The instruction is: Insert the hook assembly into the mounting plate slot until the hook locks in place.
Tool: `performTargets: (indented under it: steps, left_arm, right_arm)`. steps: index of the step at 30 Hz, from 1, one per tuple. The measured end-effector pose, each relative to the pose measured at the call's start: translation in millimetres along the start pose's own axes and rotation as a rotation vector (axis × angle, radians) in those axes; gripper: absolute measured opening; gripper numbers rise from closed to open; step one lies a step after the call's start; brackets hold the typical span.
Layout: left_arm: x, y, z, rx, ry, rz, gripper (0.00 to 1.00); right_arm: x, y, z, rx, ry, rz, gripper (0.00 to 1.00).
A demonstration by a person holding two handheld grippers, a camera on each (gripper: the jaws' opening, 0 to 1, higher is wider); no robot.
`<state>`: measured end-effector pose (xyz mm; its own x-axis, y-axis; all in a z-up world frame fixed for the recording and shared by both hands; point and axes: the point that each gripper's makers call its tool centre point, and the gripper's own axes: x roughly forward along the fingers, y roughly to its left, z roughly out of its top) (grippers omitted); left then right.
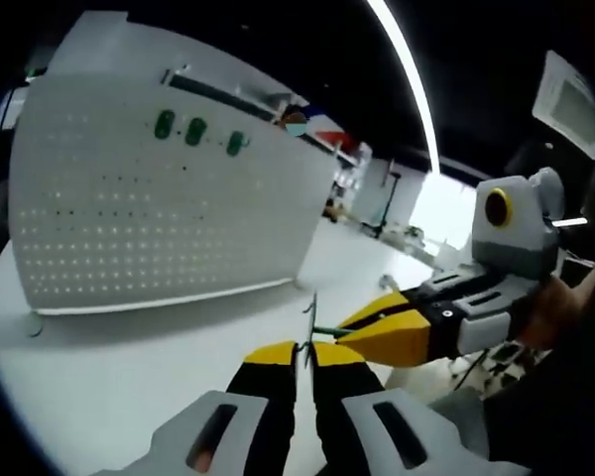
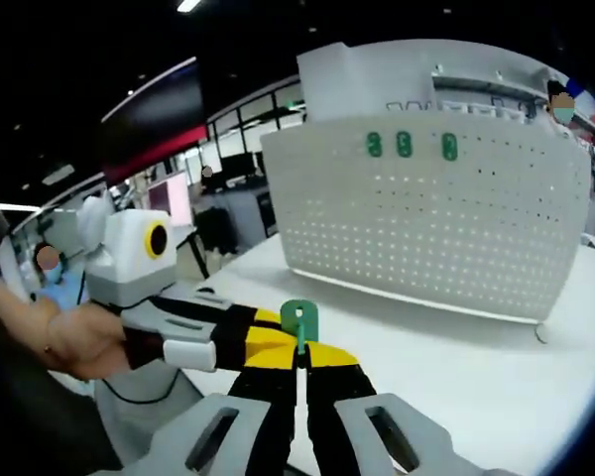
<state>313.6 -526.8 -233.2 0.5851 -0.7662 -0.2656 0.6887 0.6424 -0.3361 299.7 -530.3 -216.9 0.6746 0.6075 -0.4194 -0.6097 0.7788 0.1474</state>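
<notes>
Writing: none could be read on the pegboard, the grippers or the green parts.
Mounting plate: a white perforated pegboard [image 1: 169, 198] [image 2: 426, 208] stood upright on the white table [image 1: 129, 387] [image 2: 476, 367], well apart from both grippers.
On the plate: three green hooks [image 1: 194, 131] [image 2: 405, 145] sat in a row near its upper edge, set into its holes.
Containers: none could be made out on the table.
Hook assembly: a small part with a green tab [image 2: 298, 322] and a thin metal piece [image 1: 310, 322] was held in the air over the table, in front of the plate and not touching it.
Left gripper [image 1: 304, 359]: its yellow-and-black jaws were pressed nearly together, with the thin metal piece rising from between the tips; in the right gripper view it [image 2: 278, 342] came in from the left, held by a person's hand [image 2: 74, 337].
Right gripper [image 2: 302, 362]: its jaws stood close together with only a narrow slit between them, the green tab standing at the tips; in the left gripper view it [image 1: 352, 332] came in from the right, its tips meeting the same part.
Grip: both grippers pinched the one hook assembly, their tips just beside each other.
</notes>
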Motion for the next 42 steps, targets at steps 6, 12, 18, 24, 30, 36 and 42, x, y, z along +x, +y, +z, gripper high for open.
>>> performTargets:
  steps: [6,12,18,24,30,36,42]
  left_arm:
    - [-3.1,0.6,3.3,-0.016,-0.005,-0.013,0.03]
    - [-3.1,-0.8,6.0,-0.036,-0.015,-0.011,0.02]
    - [-5.0,9.7,6.6,0.002,0.003,0.024,0.02]
    - [-5.4,15.7,6.8,-0.009,0.008,0.05,0.02]
    - [-2.2,11.2,8.3,-0.047,-0.007,0.029,0.02]
    - [1.5,1.5,6.3,0.02,0.01,0.01,0.02]
    - [3.9,-2.3,3.8,0.033,0.015,-0.012,0.02]
  right_arm:
    - [0.3,3.8,4.5,-0.017,-0.022,0.011,0.0]
    - [-1.1,0.5,6.0,0.023,-0.028,0.01,0.01]
    - [-9.8,-2.0,1.2,0.053,-0.036,-0.001,0.06]
    - [-12.9,-1.0,9.7,0.074,-0.091,-0.003,0.2]
    - [-11.5,-1.1,16.0,0.003,-0.093,-0.007,0.18]
    - [-5.8,-4.3,14.2,0.015,-0.088,-0.011,0.16]
    - [-1.2,-3.7,15.5,0.065,-0.091,-0.006,0.12]
